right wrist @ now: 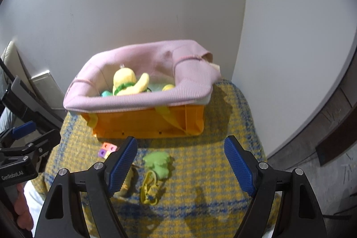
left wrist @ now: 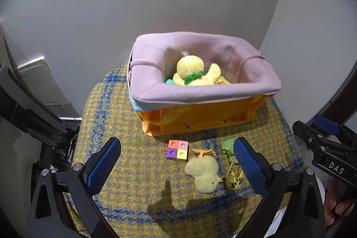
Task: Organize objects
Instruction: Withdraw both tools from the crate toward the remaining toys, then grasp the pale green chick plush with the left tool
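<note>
The table (left wrist: 125,171), under a yellow and blue woven cover, carries everything, and both grippers hang over its near edge, pointing down and toward the wall. Beyond both sets of jaws sits the bin (left wrist: 200,117), an orange crate with a pink cloth liner folded over its rim. A yellow plush (left wrist: 193,73) already lies inside it, so the bin looks to be where the loose toys should go.

Four loose things lie on the cover between the jaws and the bin. The chick (left wrist: 204,173), a pale yellow plush, lies ahead of the left gripper (left wrist: 177,167), between its two blue pads and a little toward the right one. Its long axis runs roughly toward the bin and back, beak end nearest the hand. From the right gripper (right wrist: 180,167) the chick is almost hidden behind the left pad. So the left hand looks the better placed for it.

The green plush (right wrist: 157,163) lies ahead of the right gripper, inside its span, toward the left pad. In the left wrist view it is half hidden behind that gripper's right pad. It looks like the right hand's pick.

The block (left wrist: 177,150), four coloured squares, lies ahead of the left jaws, just short of the bin. The keyring (right wrist: 149,190), yellow, lies just beside the green plush on its near side, long axis running toward the bin.

Both pairs of jaws stand wide apart with nothing in them.
</note>
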